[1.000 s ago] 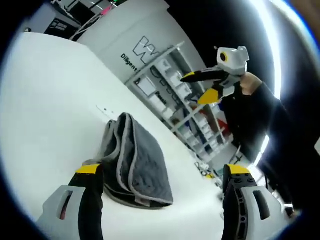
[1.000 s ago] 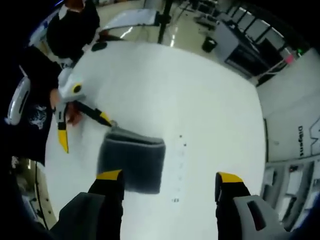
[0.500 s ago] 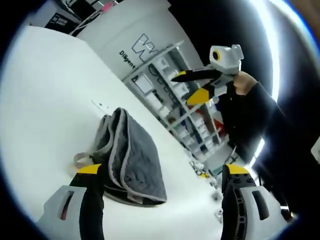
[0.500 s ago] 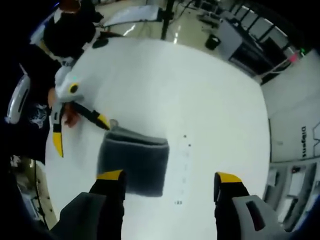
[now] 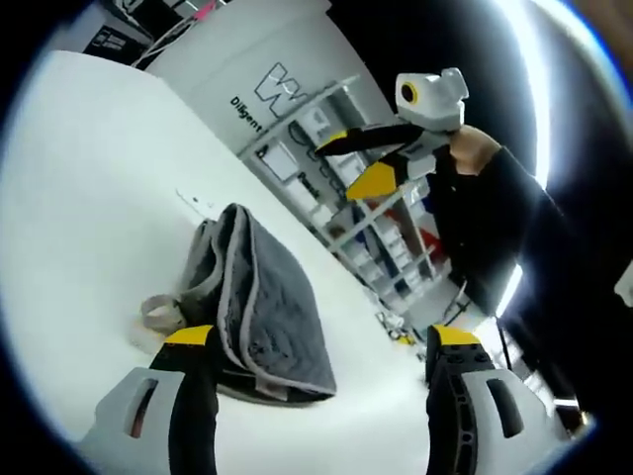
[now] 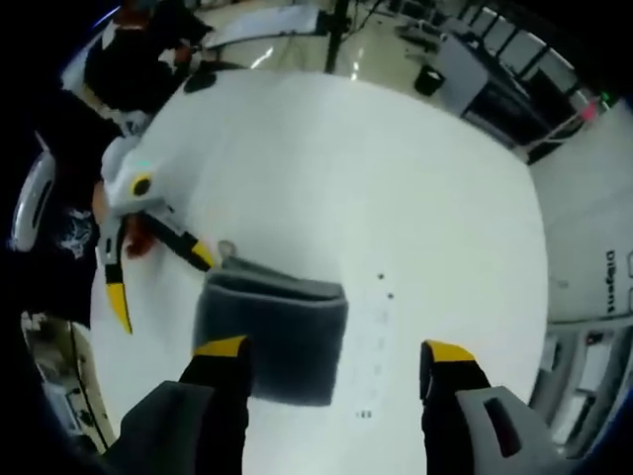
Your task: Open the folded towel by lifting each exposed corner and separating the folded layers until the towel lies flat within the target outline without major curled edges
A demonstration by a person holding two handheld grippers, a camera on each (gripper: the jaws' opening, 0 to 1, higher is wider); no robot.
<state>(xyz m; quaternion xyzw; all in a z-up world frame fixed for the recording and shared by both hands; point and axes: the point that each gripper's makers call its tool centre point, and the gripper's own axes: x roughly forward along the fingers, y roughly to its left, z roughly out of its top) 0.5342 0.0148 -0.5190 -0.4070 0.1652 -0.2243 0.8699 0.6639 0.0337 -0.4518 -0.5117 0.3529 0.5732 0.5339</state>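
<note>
While both grippers' fingers stay spread, the folded towel [image 5: 259,307] lies beside the left gripper [image 5: 321,341].

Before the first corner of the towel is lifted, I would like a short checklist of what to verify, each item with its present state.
1. Towel is still folded, layers stacked: ok, it is ready for opening.
2. Left gripper is open for a grasp: ok, its jaws are spread wide beside the towel.
3. Left gripper is on a corner: not ok, one jaw tip is near the towel's edge but nothing lies between the jaws.
4. Right gripper is open: ok, and it is held above the towel.
5. Hanging loop is out of the way: ok, it lies on the table beside the fold.
6. Target outline is visible: cannot tell, only small marks show.
</note>
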